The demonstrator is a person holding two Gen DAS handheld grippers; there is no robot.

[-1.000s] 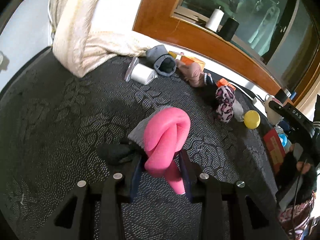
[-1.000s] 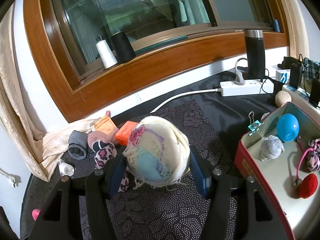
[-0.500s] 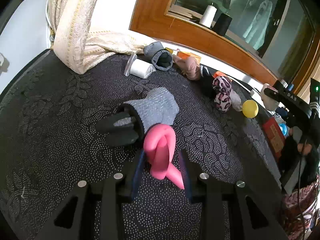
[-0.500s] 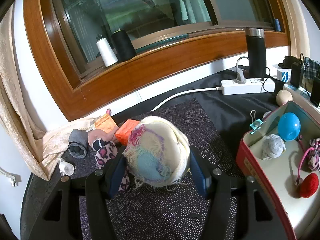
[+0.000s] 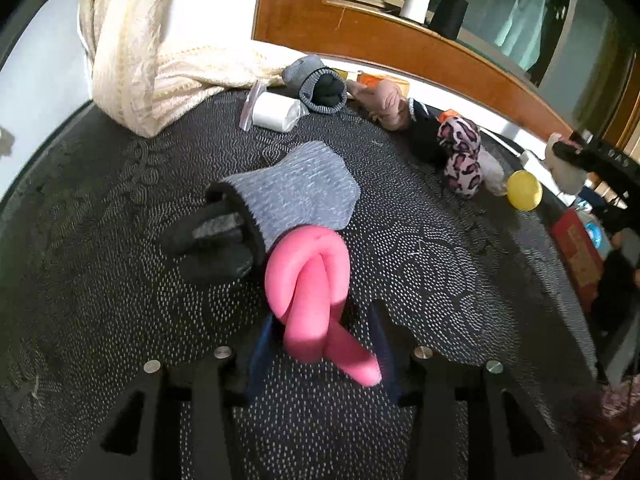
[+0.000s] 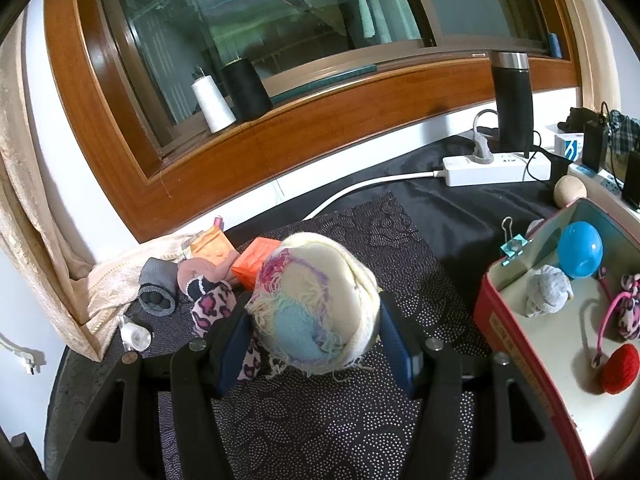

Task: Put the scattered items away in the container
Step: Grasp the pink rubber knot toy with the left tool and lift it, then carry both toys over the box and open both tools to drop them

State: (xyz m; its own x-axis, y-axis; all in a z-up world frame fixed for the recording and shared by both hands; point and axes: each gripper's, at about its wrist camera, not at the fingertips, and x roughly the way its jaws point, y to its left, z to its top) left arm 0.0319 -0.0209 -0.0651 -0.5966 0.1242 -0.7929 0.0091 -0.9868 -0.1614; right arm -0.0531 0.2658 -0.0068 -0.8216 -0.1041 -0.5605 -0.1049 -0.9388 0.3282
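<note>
Pink knotted tube (image 5: 310,280) between opening left jaws, protruding forward.

Thread cones (image 6: 230,98), flask (image 6: 514,102), power strip (image 6: 496,168)

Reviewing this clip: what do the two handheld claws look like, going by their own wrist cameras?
Both look alike. The left claw and right claw each have a matte black body with triangular cut-outs, four small silver screw heads across the top, and two fingers lined with dark blue pads. No cables, lettering or sleeves show on either.
</note>
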